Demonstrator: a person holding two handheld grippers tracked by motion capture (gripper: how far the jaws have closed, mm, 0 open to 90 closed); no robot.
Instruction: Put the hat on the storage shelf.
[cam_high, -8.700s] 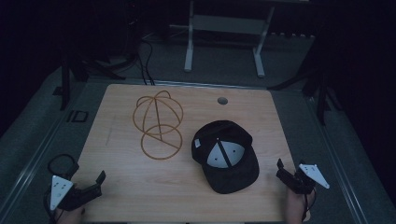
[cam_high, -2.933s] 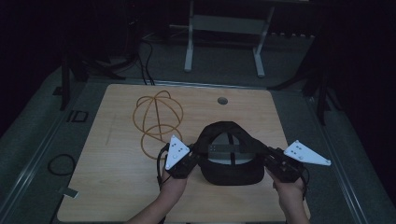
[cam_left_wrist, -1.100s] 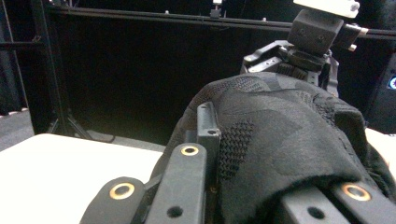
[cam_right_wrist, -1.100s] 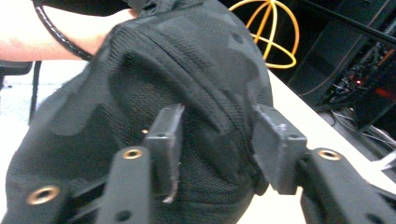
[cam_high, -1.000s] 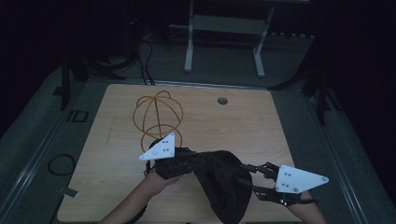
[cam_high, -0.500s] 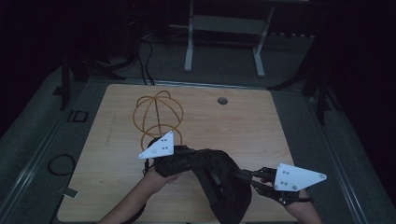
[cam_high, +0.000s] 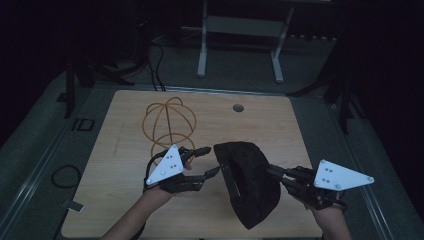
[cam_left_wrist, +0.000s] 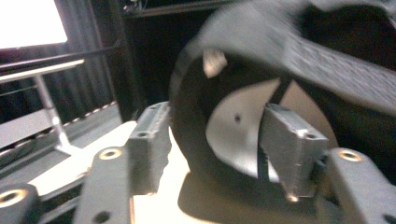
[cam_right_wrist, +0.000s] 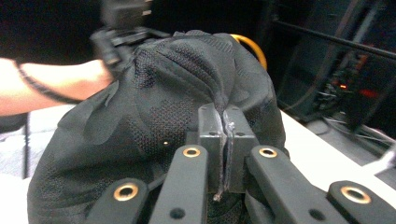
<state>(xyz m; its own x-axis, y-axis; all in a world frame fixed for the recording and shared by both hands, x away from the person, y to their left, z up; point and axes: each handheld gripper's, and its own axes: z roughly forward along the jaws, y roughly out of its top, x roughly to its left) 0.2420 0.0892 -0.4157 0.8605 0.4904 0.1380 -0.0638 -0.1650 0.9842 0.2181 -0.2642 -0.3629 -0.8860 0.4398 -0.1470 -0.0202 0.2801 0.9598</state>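
Observation:
A black cap (cam_high: 250, 187) hangs tilted over the table's near right, its opening facing left. My right gripper (cam_high: 271, 172) is shut on a pinched fold of its crown fabric (cam_right_wrist: 224, 135). My left gripper (cam_high: 214, 160) stands open at the cap's left rim, its jaws having just been opening. In the left gripper view the cap's band (cam_left_wrist: 191, 140) passes between the two fingers (cam_left_wrist: 289, 144), and the pads do not press on it. The cap's pale lining (cam_left_wrist: 238, 126) shows inside.
An orange wire ball-shaped stand (cam_high: 170, 125) sits on the wooden table (cam_high: 125, 200) behind the left hand. A round hole (cam_high: 238, 107) lies near the far edge. A white desk frame (cam_high: 240, 30) stands beyond. A cable loop (cam_high: 65, 176) lies on the floor at left.
The left gripper's jaws have spread and let go of the cap's rim. The right gripper has risen slightly, still holding the cap.

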